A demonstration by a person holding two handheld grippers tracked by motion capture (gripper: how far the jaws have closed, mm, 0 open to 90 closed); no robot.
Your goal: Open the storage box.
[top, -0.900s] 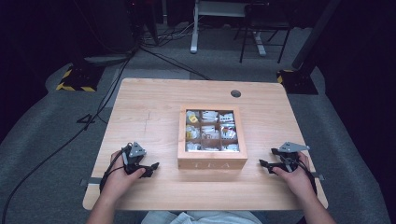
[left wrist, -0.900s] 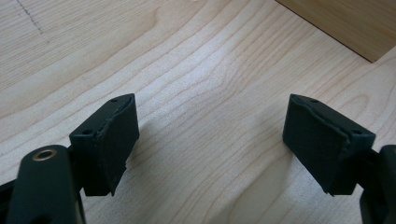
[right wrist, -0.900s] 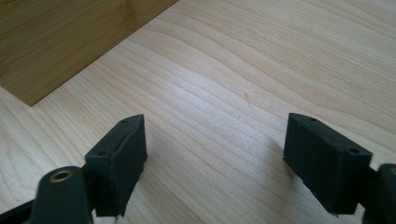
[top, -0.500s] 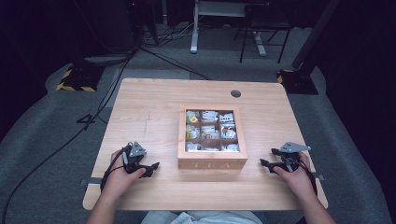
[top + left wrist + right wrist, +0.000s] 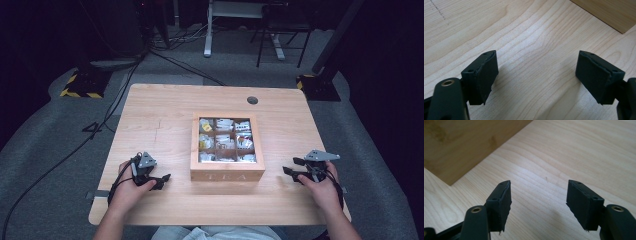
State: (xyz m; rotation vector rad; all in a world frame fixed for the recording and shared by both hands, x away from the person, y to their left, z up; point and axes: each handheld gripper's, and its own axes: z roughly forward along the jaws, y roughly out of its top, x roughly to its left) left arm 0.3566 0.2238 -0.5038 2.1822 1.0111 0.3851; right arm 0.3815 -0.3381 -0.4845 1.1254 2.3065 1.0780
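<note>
A wooden tea box (image 5: 227, 172) marked TEA stands in the middle of the table (image 5: 160, 120), its compartments holding several tea bags (image 5: 225, 141). My left gripper (image 5: 161, 180) rests on the table to the left of the box, open, with bare wood between its jaws (image 5: 536, 77). A corner of the box (image 5: 609, 12) shows at the top right of the left gripper view. My right gripper (image 5: 293, 167) rests to the right of the box, open and empty (image 5: 539, 202). The box's side (image 5: 461, 142) fills the upper left of the right gripper view.
A round grommet hole (image 5: 252, 100) sits near the table's far edge. Beyond the table stand desk legs (image 5: 207, 30), a chair base (image 5: 280, 35) and cables (image 5: 125, 80) on grey carpet. Yellow-black striped feet (image 5: 80, 92) lie at the far left.
</note>
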